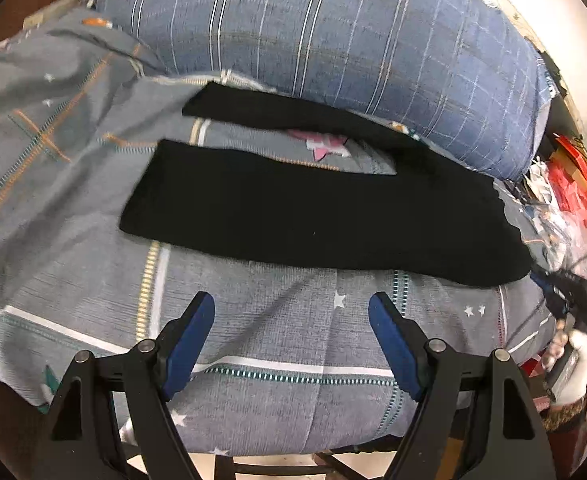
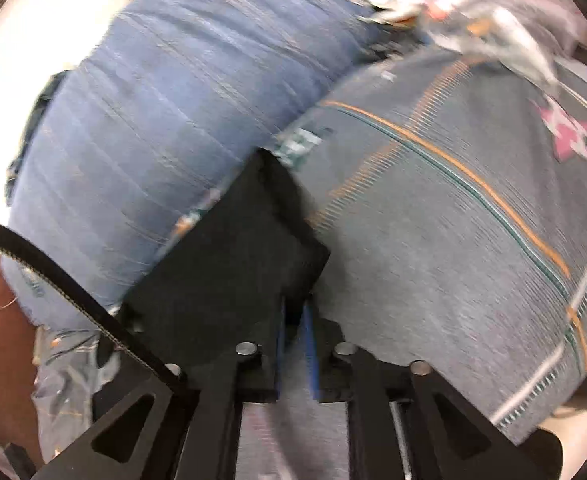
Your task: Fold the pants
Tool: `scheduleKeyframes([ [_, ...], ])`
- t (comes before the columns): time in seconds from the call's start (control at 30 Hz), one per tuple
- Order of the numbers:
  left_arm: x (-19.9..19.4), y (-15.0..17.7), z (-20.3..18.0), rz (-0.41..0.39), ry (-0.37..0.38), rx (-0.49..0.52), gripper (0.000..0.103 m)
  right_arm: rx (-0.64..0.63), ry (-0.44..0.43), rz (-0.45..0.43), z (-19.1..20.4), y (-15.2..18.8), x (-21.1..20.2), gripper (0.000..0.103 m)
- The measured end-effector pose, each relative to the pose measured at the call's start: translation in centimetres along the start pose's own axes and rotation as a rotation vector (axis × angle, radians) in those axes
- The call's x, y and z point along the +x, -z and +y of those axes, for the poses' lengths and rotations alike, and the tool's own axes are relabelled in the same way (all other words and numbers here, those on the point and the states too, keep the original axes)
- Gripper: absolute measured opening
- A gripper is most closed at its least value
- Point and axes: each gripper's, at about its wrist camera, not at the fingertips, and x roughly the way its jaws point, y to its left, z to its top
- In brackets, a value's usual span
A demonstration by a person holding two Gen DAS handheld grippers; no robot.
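Observation:
Black pants [image 1: 293,208] lie flat on a grey patterned bedsheet [image 1: 277,320], waist to the right, both legs pointing left with a gap between them. My left gripper [image 1: 291,312] is open and empty, hovering over the sheet just in front of the near leg. In the right wrist view, which is blurred, my right gripper [image 2: 295,316] is shut on a corner of the black pants [image 2: 229,256], which drape over its left finger.
A large blue plaid pillow [image 1: 333,40] lies behind the pants and touches the far leg; it also shows in the right wrist view [image 2: 165,120]. Cluttered red and white items [image 1: 573,188] sit past the right end of the bed. A gloved hand [image 1: 569,364] is at the right.

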Motion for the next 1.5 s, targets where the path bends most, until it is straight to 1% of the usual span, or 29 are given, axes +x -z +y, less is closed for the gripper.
scheduleKeyframes([
  [0.03,0.6,0.0,0.2,0.012,-0.005,-0.003,0.079,0.012,0.024,-0.008,-0.4,0.2,-0.2,0.015],
  [0.1,1.4,0.4,-0.1,0.022,-0.010,-0.009,0.079,0.031,0.041,-0.034,-0.9,0.4,-0.7,0.020],
  [0.17,2.4,0.8,0.0,0.035,-0.028,-0.014,0.079,0.023,0.029,-0.069,-0.7,0.9,-1.7,0.032],
  [0.2,2.9,1.0,0.3,0.045,-0.036,-0.019,0.079,-0.002,0.022,-0.082,0.0,1.3,-2.2,0.034],
  [0.27,3.8,1.5,0.5,0.061,-0.048,-0.038,0.079,-0.054,-0.015,-0.080,0.9,1.9,-2.4,0.043],
  [0.33,4.4,1.9,0.6,0.073,-0.054,-0.052,0.079,-0.108,-0.050,-0.056,2.6,3.0,-2.2,0.046],
  [0.4,4.6,2.0,0.8,0.064,-0.065,-0.048,0.079,-0.170,-0.088,-0.010,4.8,4.4,-1.4,0.048],
  [0.43,4.4,2.2,0.5,0.053,-0.092,-0.030,0.079,-0.193,-0.107,0.013,5.7,5.0,-0.9,0.048],
  [0.5,4.6,2.2,0.4,0.054,-0.123,-0.011,0.080,-0.241,-0.141,0.067,7.6,6.6,0.4,0.049],
  [0.53,4.6,2.2,0.3,0.057,-0.145,-0.003,0.082,-0.259,-0.152,0.090,8.4,7.4,1.1,0.049],
  [0.57,4.9,2.3,0.3,0.060,-0.174,0.011,0.088,-0.278,-0.162,0.117,9.3,8.0,1.8,0.050],
  [0.63,5.2,2.5,0.2,0.072,-0.214,0.034,0.094,-0.301,-0.181,0.163,10.6,9.3,3.1,0.051],
  [0.67,5.4,2.6,0.0,0.077,-0.218,0.048,0.101,-0.315,-0.193,0.185,11.3,9.8,3.6,0.051],
  [0.7,5.6,2.7,0.1,0.090,-0.213,0.048,0.103,-0.328,-0.203,0.200,11.5,10.2,3.9,0.051],
  [0.77,5.5,3.0,-0.1,0.085,-0.217,0.050,0.103,-0.349,-0.214,0.220,12.3,10.8,4.4,0.052],
  [0.83,5.6,2.9,-0.1,0.099,-0.210,0.056,0.103,-0.370,-0.221,0.230,12.7,11.2,4.5,0.055],
  [0.9,5.4,3.2,-0.4,0.112,-0.208,0.075,0.103,-0.380,-0.214,0.227,13.3,11.7,4.7,0.056],
  [1.0,4.8,4.1,-0.9,0.108,-0.206,0.086,0.103,-0.377,-0.201,0.221,13.0,11.6,4.5,0.058],
  [1.03,4.5,4.3,-1.0,0.105,-0.206,0.087,0.103,-0.372,-0.196,0.219,12.9,11.5,4.5,0.059],
  [1.07,4.3,4.4,-1.0,0.102,-0.201,0.087,0.096,-0.369,-0.193,0.219,12.6,11.5,4.5,0.059],
  [1.1,3.9,4.5,-1.1,0.095,-0.195,0.091,0.083,-0.364,-0.188,0.219,12.4,11.5,4.5,0.059],
  [1.13,3.4,4.6,-1.3,0.085,-0.192,0.096,0.077,-0.356,-0.178,0.214,12.3,11.5,4.5,0.059],
  [1.17,2.8,4.5,-1.5,0.076,-0.181,0.097,0.068,-0.353,-0.175,0.213,12.5,11.5,4.5,0.059],
  [1.2,2.3,4.5,-1.6,0.068,-0.169,0.094,0.064,-0.354,-0.172,0.211,12.4,11.5,4.6,0.059],
  [1.27,1.0,3.9,-1.6,0.032,-0.145,0.083,0.063,-0.362,-0.170,0.207,12.4,11.3,4.6,0.060],
  [1.37,-0.5,3.0,-1.9,-0.026,-0.170,0.103,0.063,-0.390,-0.177,0.200,12.8,11.1,4.7,0.064],
  [1.43,-0.6,1.8,-1.6,-0.048,-0.183,0.115,0.063,-0.413,-0.184,0.194,13.4,11.1,4.7,0.065],
  [1.5,-1.0,1.4,-1.6,-0.064,-0.197,0.127,0.063,-0.430,-0.187,0.193,14.0,11.1,4.9,0.065],
])
